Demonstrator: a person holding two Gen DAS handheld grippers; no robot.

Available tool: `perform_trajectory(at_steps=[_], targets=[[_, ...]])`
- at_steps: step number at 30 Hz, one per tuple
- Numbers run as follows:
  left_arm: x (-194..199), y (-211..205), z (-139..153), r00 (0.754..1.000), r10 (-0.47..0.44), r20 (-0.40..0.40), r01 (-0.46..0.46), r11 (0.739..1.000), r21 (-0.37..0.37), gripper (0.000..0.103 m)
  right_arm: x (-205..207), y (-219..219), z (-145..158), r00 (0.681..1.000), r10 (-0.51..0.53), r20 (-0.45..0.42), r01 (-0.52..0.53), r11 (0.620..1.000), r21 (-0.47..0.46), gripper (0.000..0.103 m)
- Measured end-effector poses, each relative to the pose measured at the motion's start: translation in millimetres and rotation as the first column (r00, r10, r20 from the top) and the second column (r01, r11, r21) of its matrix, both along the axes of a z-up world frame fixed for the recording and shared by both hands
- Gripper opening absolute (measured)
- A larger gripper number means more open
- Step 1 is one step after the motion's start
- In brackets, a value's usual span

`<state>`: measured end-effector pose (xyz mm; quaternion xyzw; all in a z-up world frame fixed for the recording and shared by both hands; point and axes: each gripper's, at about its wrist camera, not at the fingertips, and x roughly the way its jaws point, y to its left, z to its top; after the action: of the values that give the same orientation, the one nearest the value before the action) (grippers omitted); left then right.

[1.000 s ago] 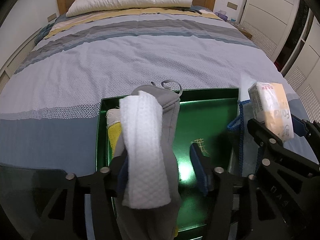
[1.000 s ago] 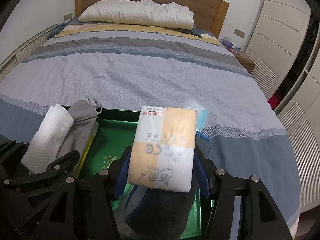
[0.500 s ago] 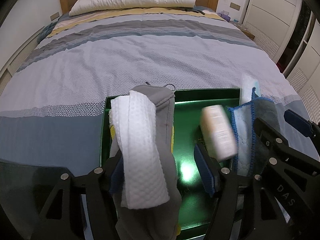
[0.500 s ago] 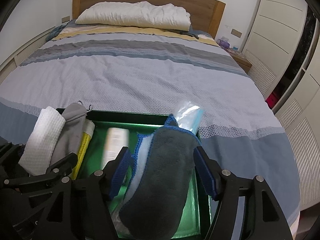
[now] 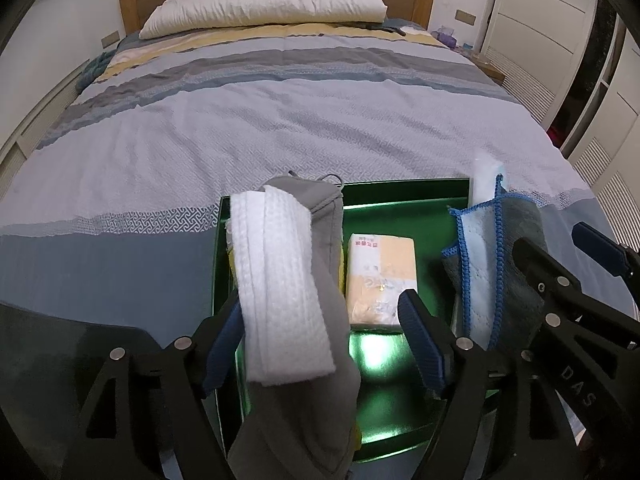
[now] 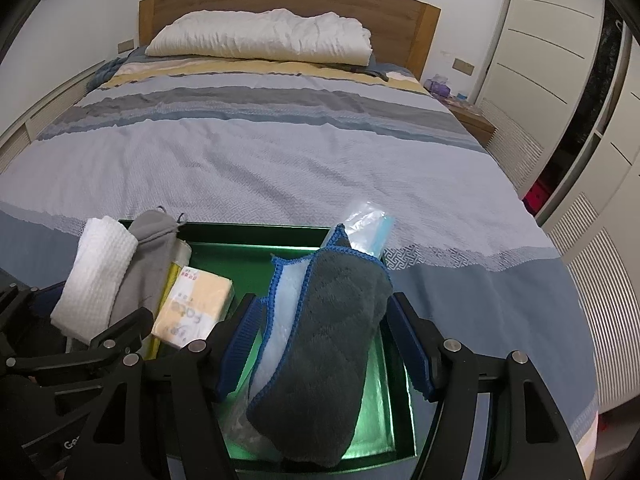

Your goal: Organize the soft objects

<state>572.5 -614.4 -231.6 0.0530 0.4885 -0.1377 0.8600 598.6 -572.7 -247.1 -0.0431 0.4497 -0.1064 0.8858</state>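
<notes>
Where a second ago the right gripper (image 6: 326,344) was clamped on the tissue pack (image 5: 380,280), the pack now lies flat on the floor of the green tray (image 5: 404,196), and that gripper's jaws stand apart with nothing held between them. Half a second ago the pack was a blur in mid-fall. The left gripper (image 5: 322,342) is also spread wide, its blue pads either side of the tray's middle, gripping nothing.

The pack sits just right of the white waffle towel (image 5: 280,280) and grey cloth (image 5: 324,248), which lean together along the tray's left wall; a yellow item shows between them and the pack. Along the right wall stands the dark grey blue-edged cloth (image 6: 332,344), with a clear plastic packet (image 6: 370,222) poking up behind it past the far rim. Bare green floor remains between the pack and the blue-edged cloth, and in front of the pack toward the near rim. The tray rests at the foot of the striped bedspread (image 6: 280,160), which stretches open up to the white pillow (image 6: 264,36).
</notes>
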Motion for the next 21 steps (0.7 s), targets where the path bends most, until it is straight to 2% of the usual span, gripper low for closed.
perform_trajectory(at_steps=[11,21], targets=[[-13.0,3.2,19.1,0.999,-0.012,0.045,0.012,1.0,-0.008,0.073,-21.4,4.2,21.5,0.999,-0.009,0.035,0.009,1.0,-0.012,0.066],[-22.3,2.8,32.9,0.997,-0.022,0.077,0.022,1.0,0.0,0.081,-35.8,4.8,41.1,0.998,-0.02,0.06,0.021,1.0,-0.023,0.066]])
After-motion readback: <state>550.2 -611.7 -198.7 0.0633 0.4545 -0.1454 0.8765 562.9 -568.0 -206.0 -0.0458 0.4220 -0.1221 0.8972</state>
